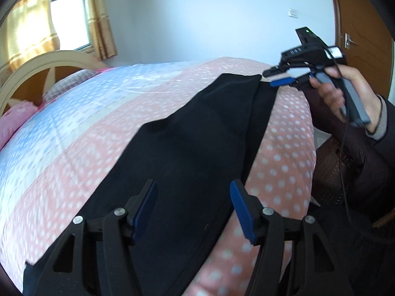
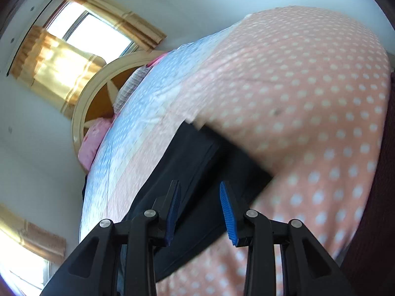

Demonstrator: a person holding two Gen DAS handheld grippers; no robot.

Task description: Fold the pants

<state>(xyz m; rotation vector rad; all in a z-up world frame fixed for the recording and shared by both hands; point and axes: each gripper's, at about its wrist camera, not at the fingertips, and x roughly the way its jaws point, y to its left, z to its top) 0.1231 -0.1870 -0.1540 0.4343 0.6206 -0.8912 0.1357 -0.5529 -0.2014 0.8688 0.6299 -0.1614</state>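
Black pants (image 1: pixel 187 153) lie stretched out along the bed, legs together, with the far end (image 1: pixel 242 79) near the bed's far right corner. My left gripper (image 1: pixel 193 209) is open just above the near part of the pants, empty. My right gripper (image 1: pixel 279 76), held in a hand, hovers open at the far end of the pants. In the right wrist view the right gripper (image 2: pixel 200 209) is open over the pants (image 2: pixel 195 162), holding nothing. That view is blurred.
The bed has a pink polka-dot and blue quilt (image 1: pixel 98 113). A pink pillow (image 1: pixel 14 118) and a curved headboard (image 1: pixel 32 64) are at the left. A window with yellow curtains (image 1: pixel 69 17) and a wooden door (image 1: pixel 358 24) stand behind. The person's body (image 1: pixel 358 172) is at the right.
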